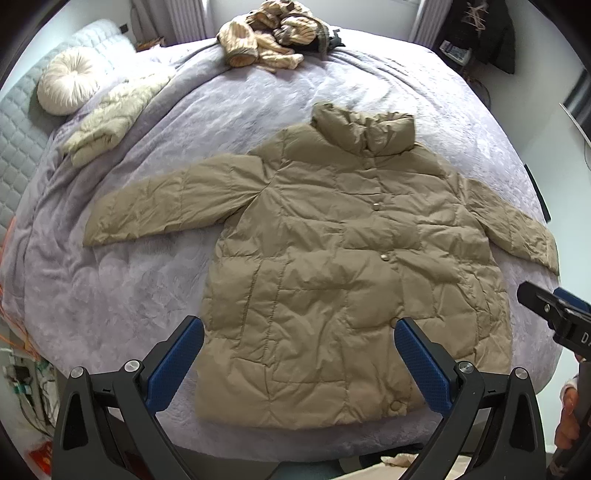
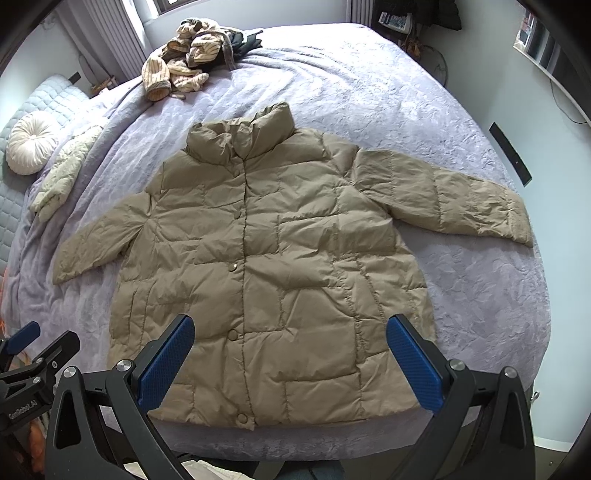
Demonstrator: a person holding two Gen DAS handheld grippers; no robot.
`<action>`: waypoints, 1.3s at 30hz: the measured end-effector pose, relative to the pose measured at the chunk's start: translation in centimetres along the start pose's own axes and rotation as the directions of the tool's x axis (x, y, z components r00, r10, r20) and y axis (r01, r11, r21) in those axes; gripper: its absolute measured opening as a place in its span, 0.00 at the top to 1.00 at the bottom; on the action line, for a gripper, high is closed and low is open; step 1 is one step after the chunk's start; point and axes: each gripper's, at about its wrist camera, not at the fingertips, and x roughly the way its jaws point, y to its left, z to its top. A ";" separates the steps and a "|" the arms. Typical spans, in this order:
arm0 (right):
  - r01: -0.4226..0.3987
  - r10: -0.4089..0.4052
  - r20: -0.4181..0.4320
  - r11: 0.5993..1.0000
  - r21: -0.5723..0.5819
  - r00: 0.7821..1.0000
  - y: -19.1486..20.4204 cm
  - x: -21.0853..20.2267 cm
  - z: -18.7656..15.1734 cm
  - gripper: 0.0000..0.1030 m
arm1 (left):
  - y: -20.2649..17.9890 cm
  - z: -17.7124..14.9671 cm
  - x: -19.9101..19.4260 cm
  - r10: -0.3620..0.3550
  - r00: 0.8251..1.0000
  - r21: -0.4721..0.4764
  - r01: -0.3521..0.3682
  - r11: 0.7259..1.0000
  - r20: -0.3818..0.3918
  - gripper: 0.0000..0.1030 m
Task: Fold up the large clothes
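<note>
1. The bed (image 1: pixel 110 295) takes up most of the room, covered with a lavender plush blanket (image 2: pixel 369 92) that shows wrinkles across its whole surface.
2. A tan puffer jacket (image 1: pixel 325 258) lies flat on the blanket, front side up and snapped closed, collar toward the far end of the bed, hem at the near edge. Both sleeves stretch out to the sides, angled slightly down.
3. At the far end sits a heap of striped cream clothes (image 1: pixel 266 33) with something dark tucked behind it.
4. Near the headboard side, a pale quilted garment (image 1: pixel 110 114) lies folded, just beside a round cream cushion (image 1: pixel 66 85).
5. The left gripper (image 1: pixel 299 363) hangs over the jacket's hem, jaws spread wide, nothing between the blue pads; I see no contact with the fabric.
6. The right gripper (image 2: pixel 290 360) hangs over the hem as well, likewise spread wide and holding nothing. Each one shows at the edge of the other's view.
</note>
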 end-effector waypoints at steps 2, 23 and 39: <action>-0.018 0.018 -0.023 1.000 -0.005 1.000 0.8 0.8 0.0 0.00 | 1.0 0.3 1.1 -0.028 1.000 -0.036 0.028 0.999 0.008 0.00; -0.220 0.177 -0.256 0.965 -0.146 0.950 16.7 14.6 1.9 0.00 | 27.7 7.1 20.8 -0.178 0.961 -0.531 0.265 0.805 0.210 0.00; -0.278 0.217 -0.249 0.927 -0.249 0.944 22.7 20.9 2.9 0.00 | 38.6 9.5 27.3 -0.025 0.961 -0.688 0.214 0.694 0.274 0.84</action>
